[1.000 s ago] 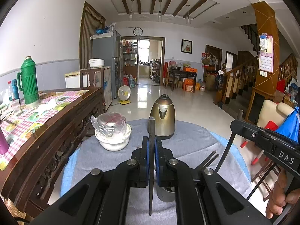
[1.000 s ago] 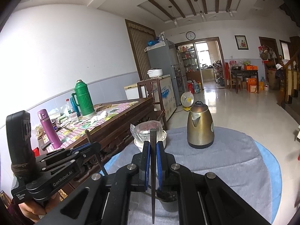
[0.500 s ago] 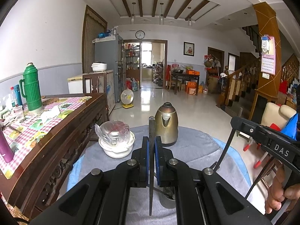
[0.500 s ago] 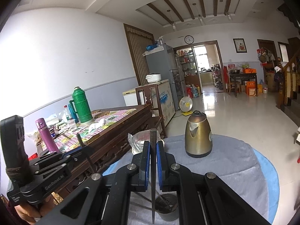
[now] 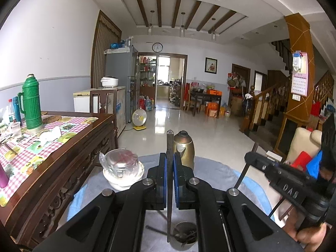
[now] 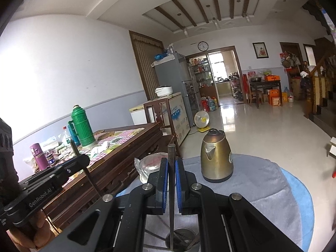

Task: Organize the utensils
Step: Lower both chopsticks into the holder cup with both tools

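In the left wrist view my left gripper [image 5: 169, 163] is shut on a dark chopstick [image 5: 169, 210] that stands upright between the blue pads. Its lower end hangs over a small metal cup [image 5: 184, 234] holding dark utensils. At the right edge, the right gripper [image 5: 251, 158] pinches another thin dark chopstick [image 5: 241, 176]. In the right wrist view my right gripper [image 6: 171, 168] is shut on its upright chopstick [image 6: 171, 210] above the same metal cup [image 6: 182, 239]. The left gripper [image 6: 83, 160] shows at the left with its chopstick [image 6: 88, 176].
A brass kettle [image 5: 184, 149] and a plastic-wrapped white bowl [image 5: 122, 170] stand on the round table's grey cloth [image 5: 216, 168]. A carved wooden table [image 5: 69, 147] with a green thermos [image 5: 31, 103] borders the left. A person's hand [image 5: 308, 237] holds the right tool.
Both grippers have risen, each still holding its chopstick. The metal cup now sits lower in both views, and the kettle and bowl have dropped in the pictures.
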Demonstrator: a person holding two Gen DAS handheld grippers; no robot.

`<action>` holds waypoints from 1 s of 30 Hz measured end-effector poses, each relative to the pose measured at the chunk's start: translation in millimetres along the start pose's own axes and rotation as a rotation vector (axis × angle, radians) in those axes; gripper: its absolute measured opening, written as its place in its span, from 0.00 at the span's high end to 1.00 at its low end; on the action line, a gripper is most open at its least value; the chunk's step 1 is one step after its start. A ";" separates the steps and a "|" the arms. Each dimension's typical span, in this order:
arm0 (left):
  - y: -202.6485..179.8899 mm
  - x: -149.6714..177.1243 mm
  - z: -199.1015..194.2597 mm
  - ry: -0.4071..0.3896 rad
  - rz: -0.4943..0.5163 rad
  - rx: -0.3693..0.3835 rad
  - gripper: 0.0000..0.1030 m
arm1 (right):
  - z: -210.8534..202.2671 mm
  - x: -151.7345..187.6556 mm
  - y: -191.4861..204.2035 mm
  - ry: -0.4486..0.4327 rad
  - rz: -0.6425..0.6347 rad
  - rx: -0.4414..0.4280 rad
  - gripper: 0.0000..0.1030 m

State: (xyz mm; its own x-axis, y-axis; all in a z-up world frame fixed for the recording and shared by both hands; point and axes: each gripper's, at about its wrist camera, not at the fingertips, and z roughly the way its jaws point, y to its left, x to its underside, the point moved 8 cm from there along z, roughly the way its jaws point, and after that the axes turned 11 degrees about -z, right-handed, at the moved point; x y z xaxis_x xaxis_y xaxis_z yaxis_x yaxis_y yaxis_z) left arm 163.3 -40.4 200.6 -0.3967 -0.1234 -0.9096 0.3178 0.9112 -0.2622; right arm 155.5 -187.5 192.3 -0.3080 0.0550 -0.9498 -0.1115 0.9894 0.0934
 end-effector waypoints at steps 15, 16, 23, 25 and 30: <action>1.9 25.1 55.5 -0.005 -0.084 0.048 0.94 | 21.2 38.8 -6.6 0.016 -0.010 0.064 0.93; 2.9 26.9 59.1 0.001 -0.089 0.052 0.94 | 21.8 40.6 -7.3 0.019 -0.009 0.066 0.93; 2.3 43.3 75.7 0.045 -0.118 0.084 0.94 | 25.7 53.7 -9.6 0.042 0.006 0.060 0.93; 0.6 46.2 78.1 0.053 -0.113 0.098 0.94 | 24.0 56.9 -9.1 0.044 0.005 0.058 0.93; -1.8 51.5 83.8 0.086 -0.108 0.132 0.94 | 19.3 66.9 -6.5 0.054 0.016 0.053 0.93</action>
State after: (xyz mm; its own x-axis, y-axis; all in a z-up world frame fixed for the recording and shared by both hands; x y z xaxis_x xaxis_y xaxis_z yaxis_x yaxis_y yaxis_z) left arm 214.5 -81.4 127.2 -0.5050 -0.1788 -0.8444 0.3771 0.8343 -0.4022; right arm 153.9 -187.7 122.4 -0.3605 0.0650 -0.9305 -0.0564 0.9942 0.0913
